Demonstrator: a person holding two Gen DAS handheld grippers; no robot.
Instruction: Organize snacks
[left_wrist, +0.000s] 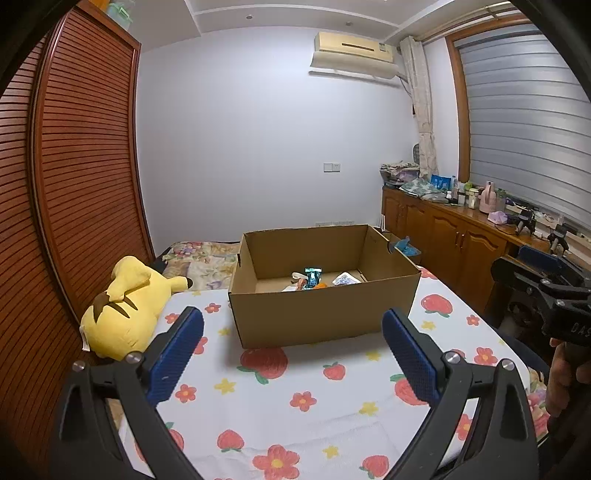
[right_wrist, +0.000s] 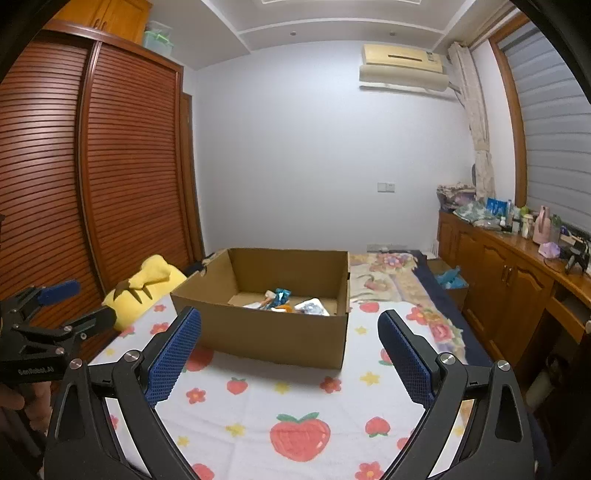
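Note:
An open cardboard box (left_wrist: 321, 317) stands on the bed, also in the right wrist view (right_wrist: 273, 336). Several snack packets (left_wrist: 314, 278) lie on its floor, among them a teal one, an orange one and a white one (right_wrist: 312, 306). My left gripper (left_wrist: 291, 347) is open and empty, held above the bedspread in front of the box. My right gripper (right_wrist: 290, 349) is open and empty, also in front of the box. Each gripper shows at the edge of the other's view.
A white bedspread (left_wrist: 295, 413) with strawberries and flowers covers the bed. A yellow plush toy (left_wrist: 125, 314) lies left of the box. A louvred wooden wardrobe (right_wrist: 122, 177) stands on the left. Wooden cabinets (right_wrist: 517, 280) with clutter line the right wall.

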